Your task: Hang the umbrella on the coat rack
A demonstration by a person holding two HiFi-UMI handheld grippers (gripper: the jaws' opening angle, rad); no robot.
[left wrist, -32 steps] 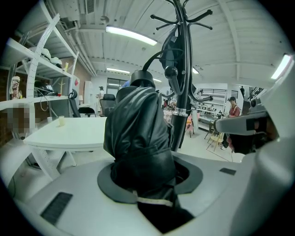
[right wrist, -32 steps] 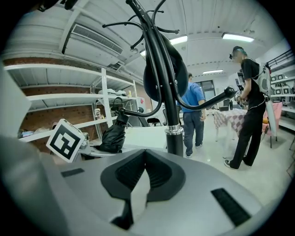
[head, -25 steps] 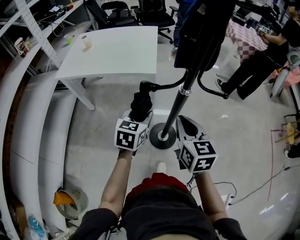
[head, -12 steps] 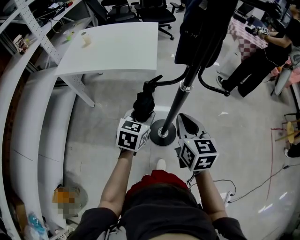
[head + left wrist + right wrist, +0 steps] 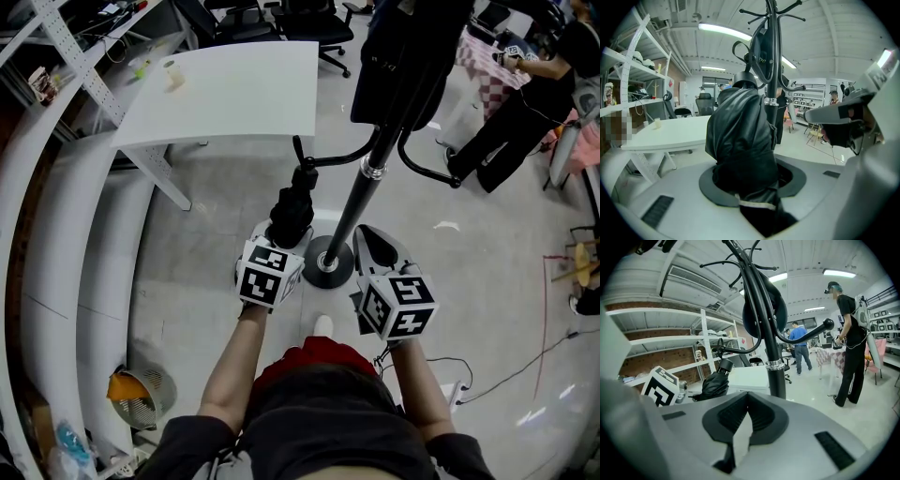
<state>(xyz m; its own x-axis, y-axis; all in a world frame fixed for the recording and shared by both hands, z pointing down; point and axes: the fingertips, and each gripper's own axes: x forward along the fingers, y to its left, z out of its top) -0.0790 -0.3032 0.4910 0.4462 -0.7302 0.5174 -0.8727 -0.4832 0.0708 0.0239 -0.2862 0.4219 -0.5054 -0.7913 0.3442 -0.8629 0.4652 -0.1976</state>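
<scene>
The folded umbrella (image 5: 740,140) fills the space between the jaws of the left tool (image 5: 279,246), so their inner faces are hidden in the left gripper view. In the head view the top of the coat rack (image 5: 361,202) is hidden behind a dark hanging bag (image 5: 403,56), which the upper edge cuts off. The pale thing (image 5: 171,73) on the counter (image 5: 234,103) is too small to tell.

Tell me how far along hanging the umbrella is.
Done: the folded black umbrella is picked up and clamped in the left claw. In hand: it is held beside the coat rack, its top end near the tip of a lower hook arm, not hung yet. Left: catching it on that arm and letting go. The right claw is shut and empty.
</scene>
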